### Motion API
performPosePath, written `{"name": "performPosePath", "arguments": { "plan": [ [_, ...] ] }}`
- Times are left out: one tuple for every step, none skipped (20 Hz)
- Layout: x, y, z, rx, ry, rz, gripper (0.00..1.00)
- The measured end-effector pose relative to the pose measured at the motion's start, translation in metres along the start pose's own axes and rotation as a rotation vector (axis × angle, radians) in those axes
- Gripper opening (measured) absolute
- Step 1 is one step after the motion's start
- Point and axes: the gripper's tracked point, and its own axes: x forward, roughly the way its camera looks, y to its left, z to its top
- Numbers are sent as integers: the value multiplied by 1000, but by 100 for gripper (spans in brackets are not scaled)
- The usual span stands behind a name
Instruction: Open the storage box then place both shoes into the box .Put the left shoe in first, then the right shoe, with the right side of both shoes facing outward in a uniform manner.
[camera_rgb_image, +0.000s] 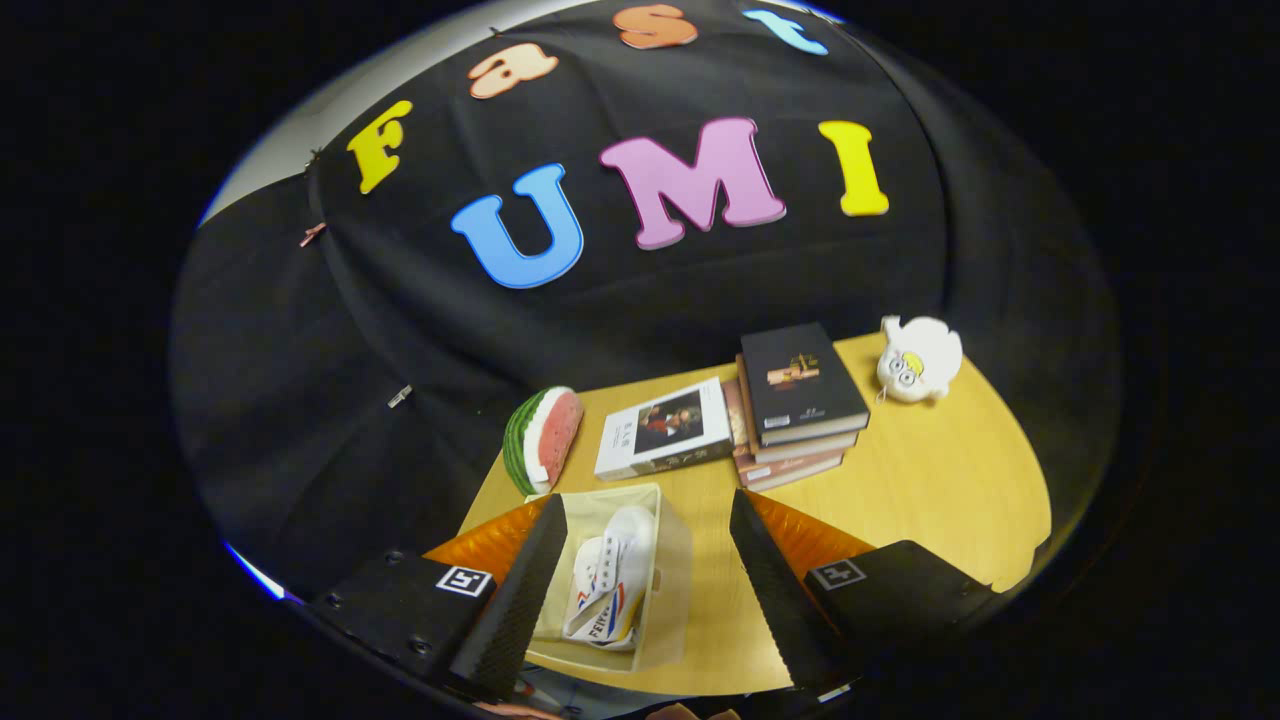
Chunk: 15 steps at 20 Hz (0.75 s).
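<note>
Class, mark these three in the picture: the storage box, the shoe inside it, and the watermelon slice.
storage box (676, 560): gripper view, its right wall, between the open claw's fingers.
shoe (610, 585): gripper view, its striped side.
watermelon slice (553, 435): gripper view, its red cut face.

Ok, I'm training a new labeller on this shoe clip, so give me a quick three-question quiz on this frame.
1. True or false: the hand-held gripper is open.
2. What lies inside the box? A) a book B) a white shoe C) nothing
3. Fill in: the slice standing on the table just beyond the box is a ____.

Key:
1. True; its fingers stand apart, holding nothing.
2. B, the white shoe, between the fingers.
3. Watermelon, beside a book.
</note>
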Motion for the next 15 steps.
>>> {"name": "performPosePath", "arguments": {
  "plan": [
    [-7, 2, 15, -32, -59, -13, 99],
    [-15, 3, 23, -53, -107, -23, 99],
    [-22, 3, 33, -77, -155, -32, 99],
    [-30, 3, 41, -111, -201, -43, 99],
    [-37, 2, 49, -153, -242, -57, 99],
    [-45, -1, 56, -198, -280, -74, 99],
    [-52, -4, 63, -225, -315, -96, 99],
    [-59, -6, 68, -234, -343, -117, 99],
    [-64, -11, 69, -228, -360, -134, 99],
    [-67, -18, 68, -228, -367, -156, 99],
    [-71, -27, 67, -238, -370, -179, 99],
    [-74, -36, 67, -254, -377, -197, 99],
    [-79, -41, 70, -272, -392, -197, 98],
    [-75, -43, 76, -272, -407, -194, 98],
    [-90, -50, 79, -261, -430, -189, 98]
  ]
}}
